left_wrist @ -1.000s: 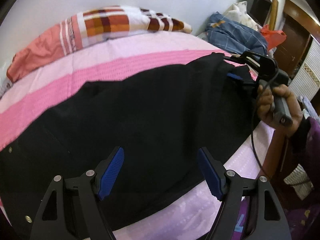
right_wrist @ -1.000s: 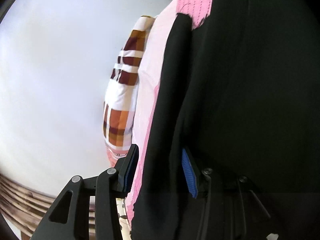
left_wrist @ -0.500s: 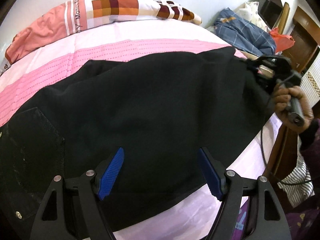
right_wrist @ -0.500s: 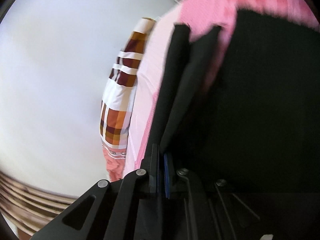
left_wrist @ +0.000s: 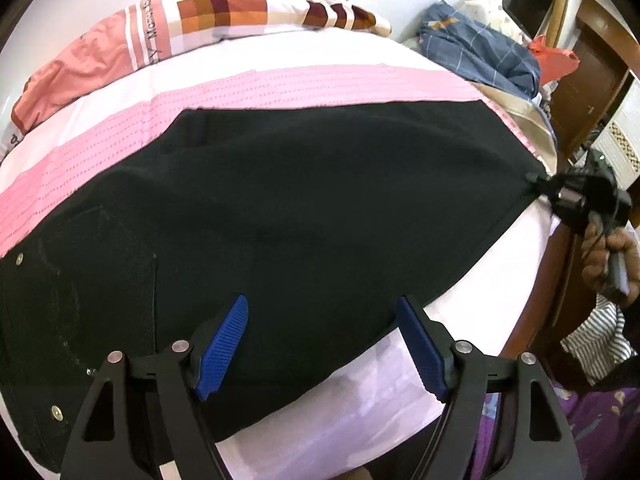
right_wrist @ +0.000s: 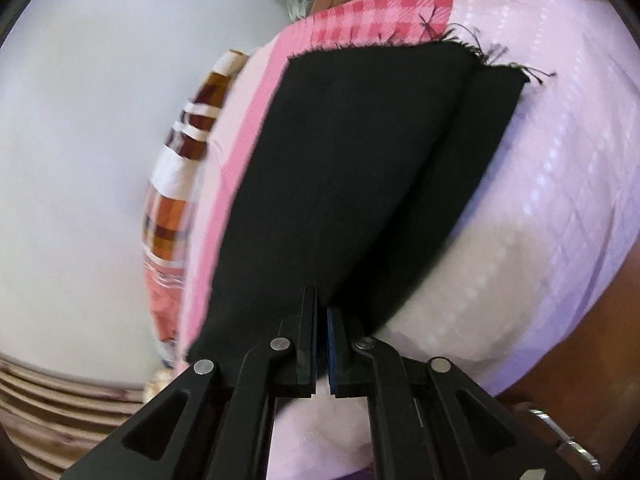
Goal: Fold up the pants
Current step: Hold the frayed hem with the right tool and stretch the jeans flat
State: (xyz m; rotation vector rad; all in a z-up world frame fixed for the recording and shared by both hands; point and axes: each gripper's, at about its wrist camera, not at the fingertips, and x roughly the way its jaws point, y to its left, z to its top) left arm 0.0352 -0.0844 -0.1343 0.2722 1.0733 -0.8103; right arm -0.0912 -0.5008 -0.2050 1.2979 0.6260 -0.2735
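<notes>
Right tongs (right_wrist: 320, 312) clenched on the hem of the black pants (left_wrist: 312, 208), spread across the bed (left_wrist: 320, 52); left tongs (left_wrist: 320, 344) released above them. I should keep the hem taut, layers aligned.

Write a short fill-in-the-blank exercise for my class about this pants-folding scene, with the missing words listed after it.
1. The black pants lie spread on a ____ bedsheet.
2. The right gripper is ____ on the pants' edge.
3. The left gripper hovers over the pants with its jaws ____.
4. Behind the pants, by the wall, lies a ____ pillow.

Missing words: pink; shut; open; checked
</notes>
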